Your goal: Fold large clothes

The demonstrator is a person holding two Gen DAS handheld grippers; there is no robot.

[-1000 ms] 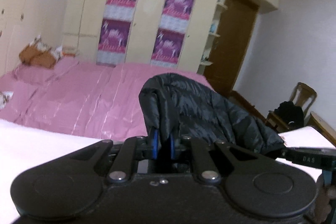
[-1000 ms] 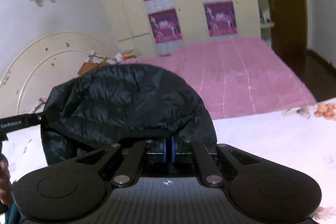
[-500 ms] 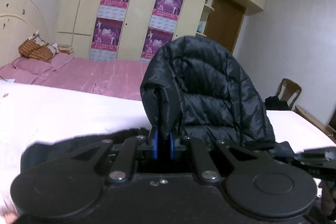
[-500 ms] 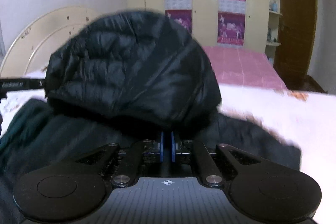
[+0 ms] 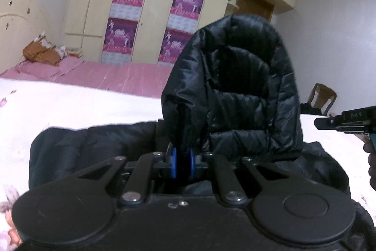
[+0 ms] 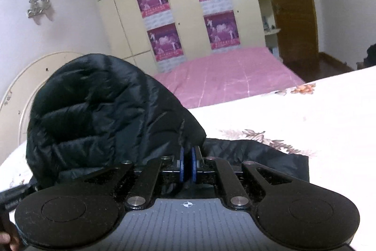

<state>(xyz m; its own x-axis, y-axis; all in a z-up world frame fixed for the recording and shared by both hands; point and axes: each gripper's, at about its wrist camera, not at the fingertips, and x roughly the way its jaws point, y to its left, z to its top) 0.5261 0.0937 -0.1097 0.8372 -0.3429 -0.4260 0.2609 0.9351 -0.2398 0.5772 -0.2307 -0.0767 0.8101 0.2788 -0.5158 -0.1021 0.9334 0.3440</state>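
Observation:
A black puffer jacket (image 5: 235,91) lies on a white floral bed cover (image 5: 70,105). My left gripper (image 5: 182,165) is shut on one edge of the jacket and holds that part folded up above the rest of the jacket (image 5: 94,145). My right gripper (image 6: 187,167) is shut on the other edge of the jacket (image 6: 98,105), with more of the jacket (image 6: 253,154) flat beneath it. The right gripper also shows at the right edge of the left wrist view (image 5: 343,121).
A pink bed (image 6: 230,77) lies beyond the white one, with a cream wardrobe (image 5: 150,15) bearing purple posters behind it. A brown door (image 6: 293,4) is at right. A wooden chair (image 5: 323,98) stands by the far wall. A curved cream headboard (image 6: 21,91) is at left.
Both grippers have come down and forward with the lifted part of the jacket, so the rest of the jacket now spreads on the white cover beneath them. Both stay shut.

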